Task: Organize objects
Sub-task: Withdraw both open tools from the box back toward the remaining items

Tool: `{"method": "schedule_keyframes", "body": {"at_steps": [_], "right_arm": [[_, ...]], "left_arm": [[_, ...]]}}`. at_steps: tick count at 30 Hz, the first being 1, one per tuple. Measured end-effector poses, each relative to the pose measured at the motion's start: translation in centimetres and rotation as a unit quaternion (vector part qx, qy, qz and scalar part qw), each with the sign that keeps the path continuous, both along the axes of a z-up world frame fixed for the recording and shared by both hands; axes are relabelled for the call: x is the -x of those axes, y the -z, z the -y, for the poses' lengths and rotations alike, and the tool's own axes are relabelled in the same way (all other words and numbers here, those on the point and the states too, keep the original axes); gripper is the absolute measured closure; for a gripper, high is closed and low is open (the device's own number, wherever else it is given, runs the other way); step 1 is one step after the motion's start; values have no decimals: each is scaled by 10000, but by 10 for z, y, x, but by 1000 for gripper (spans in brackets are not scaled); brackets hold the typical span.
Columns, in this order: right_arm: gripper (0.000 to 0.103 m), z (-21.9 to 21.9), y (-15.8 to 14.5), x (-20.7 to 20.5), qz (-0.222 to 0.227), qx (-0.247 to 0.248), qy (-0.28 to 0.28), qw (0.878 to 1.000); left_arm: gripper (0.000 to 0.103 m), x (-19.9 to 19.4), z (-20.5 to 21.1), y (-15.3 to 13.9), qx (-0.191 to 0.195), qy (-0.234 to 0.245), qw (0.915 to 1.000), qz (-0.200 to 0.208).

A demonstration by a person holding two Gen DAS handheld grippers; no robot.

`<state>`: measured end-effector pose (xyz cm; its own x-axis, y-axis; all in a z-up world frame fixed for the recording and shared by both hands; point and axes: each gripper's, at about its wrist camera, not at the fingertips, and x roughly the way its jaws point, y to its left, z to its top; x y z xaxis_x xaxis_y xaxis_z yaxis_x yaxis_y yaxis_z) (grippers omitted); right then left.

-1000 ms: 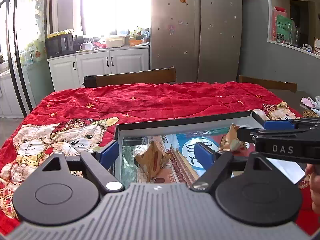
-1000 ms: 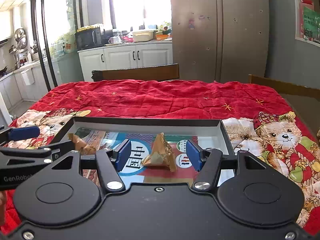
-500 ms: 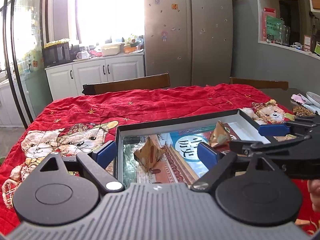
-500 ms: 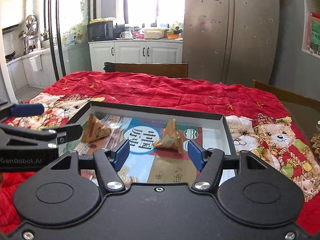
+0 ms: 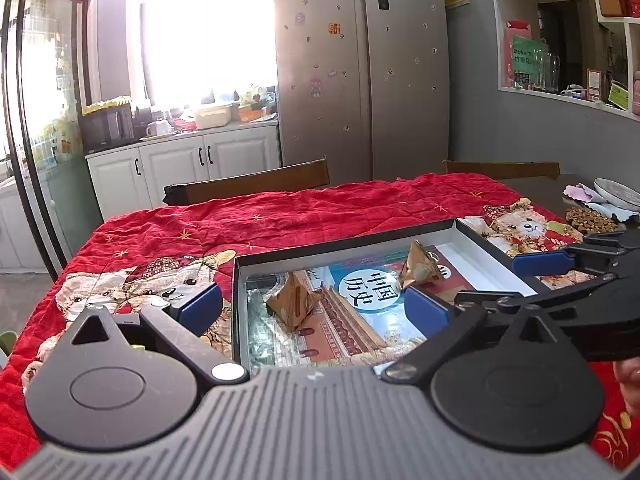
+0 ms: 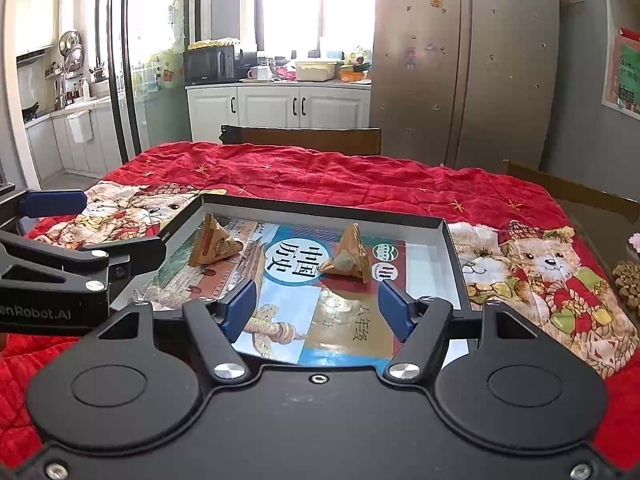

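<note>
A shallow black box (image 5: 344, 249) (image 6: 320, 209) lies on the red quilt with a history schoolbook (image 5: 368, 288) (image 6: 296, 260) flat inside it. Two brown pyramid-shaped wrapped packets rest on the book, apart from each other. The left packet (image 5: 292, 306) (image 6: 212, 242) lies just ahead of my left gripper (image 5: 312, 308) (image 6: 124, 224), whose jaws are opening wide with nothing between the pads. The right packet (image 5: 418, 266) (image 6: 348, 258) lies ahead of my right gripper (image 6: 318, 308) (image 5: 516, 280), whose jaws are also opening and hold nothing.
The red bear-print quilt (image 6: 360, 176) covers the table. Wooden chair backs (image 6: 300, 140) (image 5: 500, 169) stand at the far side and far right. A woven coaster (image 5: 588, 220) and a plate (image 5: 616, 192) sit on bare table at the right. A hand (image 5: 630, 384) shows at the right edge.
Both grippers have drawn back and slightly up from the packets, so the box now shows further away. Both pairs of jaws stand wider. The packets have stayed on the book.
</note>
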<state>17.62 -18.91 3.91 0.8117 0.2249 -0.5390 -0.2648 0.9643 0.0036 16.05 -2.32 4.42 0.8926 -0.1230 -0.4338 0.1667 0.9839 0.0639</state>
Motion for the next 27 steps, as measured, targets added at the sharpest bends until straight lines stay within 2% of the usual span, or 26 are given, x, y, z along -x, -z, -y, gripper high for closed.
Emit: {"method": "schedule_keyframes", "body": {"at_steps": [11, 27], "right_arm": [[34, 15, -9, 31, -5, -217, -22, 9998], [29, 23, -13, 83, 158, -164, 7, 9997]], "left_arm": [[1, 24, -1, -1, -32, 92, 9999, 23], [0, 65, 4, -7, -86, 426, 9990, 107]]}}
